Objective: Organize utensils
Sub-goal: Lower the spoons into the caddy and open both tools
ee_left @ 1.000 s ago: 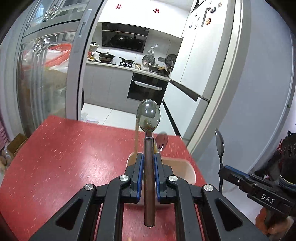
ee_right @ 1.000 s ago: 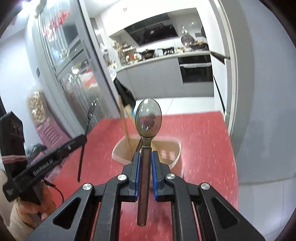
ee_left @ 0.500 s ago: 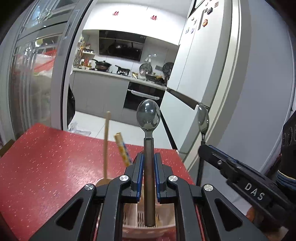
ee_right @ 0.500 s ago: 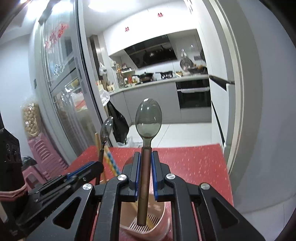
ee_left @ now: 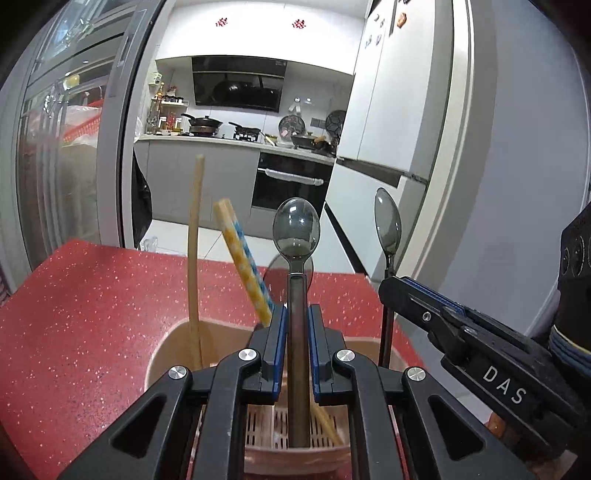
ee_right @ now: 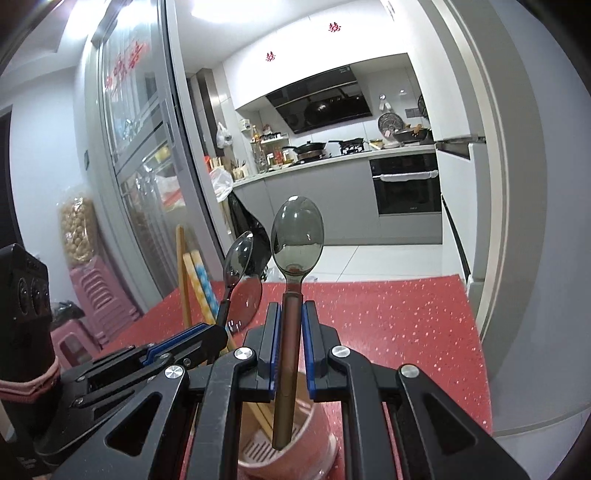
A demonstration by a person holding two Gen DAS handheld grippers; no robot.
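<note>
- left gripper [ee_left: 295, 325] clamps upright grey spoon [ee_left: 296, 236], handle tip inside pink utensil holder [ee_left: 162, 354]
- right gripper [ee_right: 288, 321] clamps second spoon [ee_right: 297, 236] over same holder

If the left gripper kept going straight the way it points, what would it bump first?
Probably nothing close: the left gripper, shut on its spoon, points above the red table toward the distant kitchen; depth is uncertain.

We read "DAS" in white capitals on the black right tool [ee_left: 503, 384], seen from the left wrist camera. Red paper characters on the white upper kitchen cabinets [ee_left: 295, 24] and on the glass sliding door [ee_right: 125, 61] were too small or blurred to read.
</note>
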